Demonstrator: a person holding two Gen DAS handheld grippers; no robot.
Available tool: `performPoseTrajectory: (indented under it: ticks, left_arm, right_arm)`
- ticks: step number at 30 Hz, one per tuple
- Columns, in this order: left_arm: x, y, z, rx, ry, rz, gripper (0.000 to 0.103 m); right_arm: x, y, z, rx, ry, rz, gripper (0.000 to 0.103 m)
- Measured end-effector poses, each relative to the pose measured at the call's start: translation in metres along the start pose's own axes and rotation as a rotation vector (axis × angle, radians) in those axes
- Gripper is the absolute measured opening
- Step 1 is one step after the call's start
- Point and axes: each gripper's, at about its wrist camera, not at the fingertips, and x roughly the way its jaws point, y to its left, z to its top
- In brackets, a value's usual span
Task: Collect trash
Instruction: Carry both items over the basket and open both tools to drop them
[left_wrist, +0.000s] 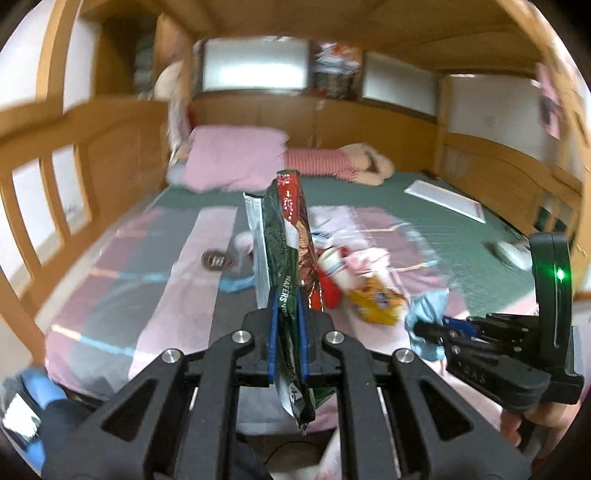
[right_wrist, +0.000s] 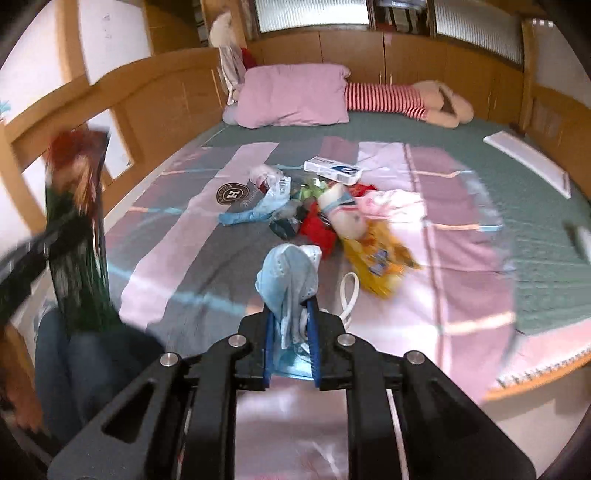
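A: left gripper (left_wrist: 287, 317) is pinching the wafer wrapper (left_wrist: 290, 266) edge-on, both pads pressed on it, wrapper standing tall above the bed (left_wrist: 461, 221). right gripper (right_wrist: 291, 325) is squeezing a blue face mask (right_wrist: 290, 273), fingers nearly together on the cloth

B: risks?

A: wrapper is slick foil and it's being held low, most of it sticking up past the pads. prob flopping or sliding out if the hand is swinging fast. both views are blurring, so I'm guessing things are moving quick

B: mask?

A: ear loop (right_wrist: 349, 295) is dangling free on the right side, could be snagging on smth or on the gripper itself at release

B: rest of the trash?

A: pile (right_wrist: 332, 218) is sitting mid-bed on the striped blanket (right_wrist: 184, 266), yellow bag (right_wrist: 376, 254) and a red wrapper (right_wrist: 319, 229) in it, well apart from both grippers. not seeing any bin in either view, so can't tell where the drop is going. also grippers are hanging close to each other, wrapper top could be clipping the right one if they're crossing
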Motion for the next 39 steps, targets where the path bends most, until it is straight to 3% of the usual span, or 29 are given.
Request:
performPoseTrajectory:
  ticks: [5,7,9,11,20,30,34,36,39]
  left_arm:
    - [-0.045,-0.030,0.000,0.074,-0.036,-0.063,0.010]
    - [-0.055,-0.037,0.000,0.094,-0.048,-0.079,0.010]
    - [-0.061,-0.044,0.001,0.114,-0.051,-0.093,0.010]
    - [-0.065,-0.051,0.003,0.130,-0.058,-0.108,0.010]
    - [-0.061,-0.072,-0.011,0.179,-0.012,-0.154,0.010]
    - [-0.059,-0.095,-0.025,0.246,0.039,-0.221,0.012]
    - [-0.058,-0.101,-0.031,0.269,0.054,-0.240,0.028]
    - [-0.060,-0.104,-0.031,0.276,0.049,-0.243,0.041]
    - [-0.063,-0.105,-0.031,0.277,0.040,-0.243,0.046]
  right_arm:
    - [-0.031,-0.010,-0.043,-0.001,0.066,-0.042,0.018]
    - [-0.039,-0.012,-0.059,-0.007,0.100,-0.075,0.027]
    - [-0.051,-0.010,-0.068,-0.025,0.098,-0.077,0.058]
    - [-0.068,-0.010,-0.070,-0.040,0.054,-0.097,0.069]
    - [-0.127,-0.038,-0.053,0.042,-0.157,-0.190,0.073]
    - [-0.149,-0.067,-0.051,0.147,-0.230,-0.229,0.073]
    - [-0.149,-0.069,-0.053,0.158,-0.232,-0.229,0.073]
    - [-0.148,-0.069,-0.052,0.161,-0.231,-0.229,0.073]
    - [-0.147,-0.068,-0.053,0.162,-0.229,-0.226,0.073]
